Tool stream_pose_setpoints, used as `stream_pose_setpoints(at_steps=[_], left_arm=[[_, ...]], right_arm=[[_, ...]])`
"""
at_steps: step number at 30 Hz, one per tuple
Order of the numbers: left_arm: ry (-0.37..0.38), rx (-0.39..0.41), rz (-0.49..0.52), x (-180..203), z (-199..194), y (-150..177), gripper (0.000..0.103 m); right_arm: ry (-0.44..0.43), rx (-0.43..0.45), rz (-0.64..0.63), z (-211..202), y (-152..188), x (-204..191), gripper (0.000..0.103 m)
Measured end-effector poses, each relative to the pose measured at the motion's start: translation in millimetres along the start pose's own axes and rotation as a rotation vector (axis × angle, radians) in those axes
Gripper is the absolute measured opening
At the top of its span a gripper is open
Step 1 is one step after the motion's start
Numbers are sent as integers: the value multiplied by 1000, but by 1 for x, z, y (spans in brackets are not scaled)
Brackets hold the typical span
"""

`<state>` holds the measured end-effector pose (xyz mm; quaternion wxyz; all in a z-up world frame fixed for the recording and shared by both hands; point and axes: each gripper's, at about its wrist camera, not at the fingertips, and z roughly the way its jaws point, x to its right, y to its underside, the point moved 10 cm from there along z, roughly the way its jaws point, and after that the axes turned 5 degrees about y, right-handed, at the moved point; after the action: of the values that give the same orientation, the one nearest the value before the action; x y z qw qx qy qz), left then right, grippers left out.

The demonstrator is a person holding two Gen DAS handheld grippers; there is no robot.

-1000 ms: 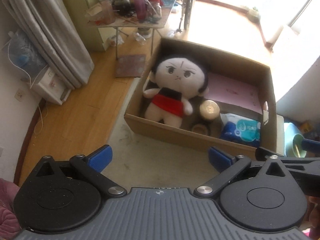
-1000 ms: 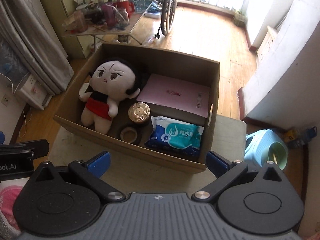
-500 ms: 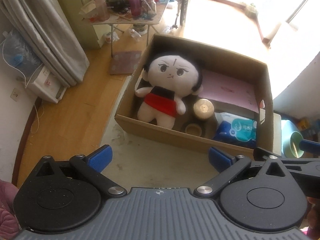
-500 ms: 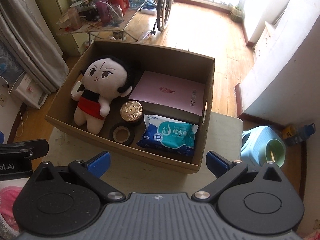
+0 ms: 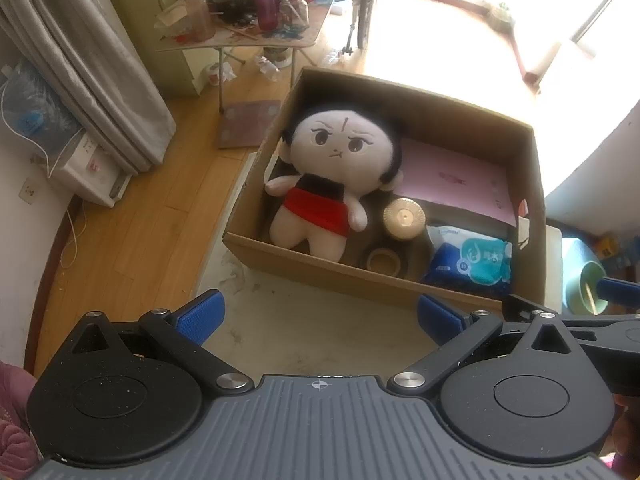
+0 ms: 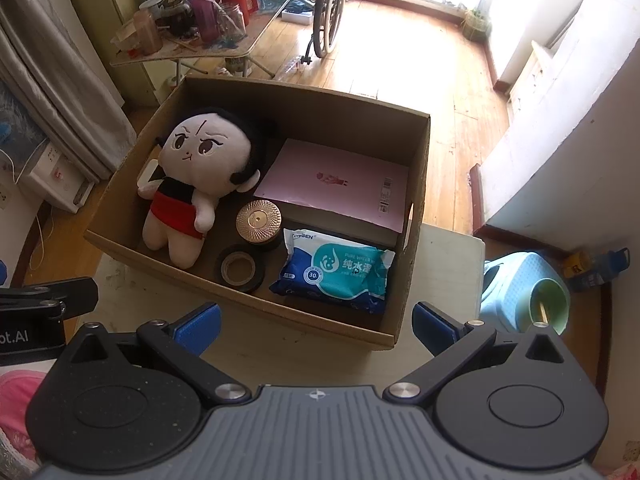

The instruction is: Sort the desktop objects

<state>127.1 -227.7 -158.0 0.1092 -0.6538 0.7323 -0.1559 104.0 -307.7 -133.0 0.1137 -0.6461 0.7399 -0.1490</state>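
A brown cardboard box stands on a pale table. Inside lie a plush doll with black hair and red skirt, a pink flat box, a gold-lidded jar, a roll of tape and a blue wet-wipe pack. My left gripper hangs open above the table in front of the box, holding nothing. My right gripper is also open and empty, just before the box's near wall.
The pale table ends close to the box on the left and right. A cluttered folding table, a wheelchair and grey curtains stand behind. A blue stool with a green bowl sits on the floor at the right.
Both grippers have drawn back and up from the box, so the box looks smaller and farther in each view. Both stay open and the box's contents have not moved.
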Motion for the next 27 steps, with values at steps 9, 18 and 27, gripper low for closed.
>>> stream_pose_setpoints(at_steps=[9,18,27], left_arm=[[-1,-4,1,1,2,-1,103],[1,-6,5,1,3,0,103],[1,-7,7,1,3,0,103]], right_arm=[[2,-6,1,3,-2,0,103],[4,-10,4,5,-2,1,103],[3,-11,4,6,-2,0,103]])
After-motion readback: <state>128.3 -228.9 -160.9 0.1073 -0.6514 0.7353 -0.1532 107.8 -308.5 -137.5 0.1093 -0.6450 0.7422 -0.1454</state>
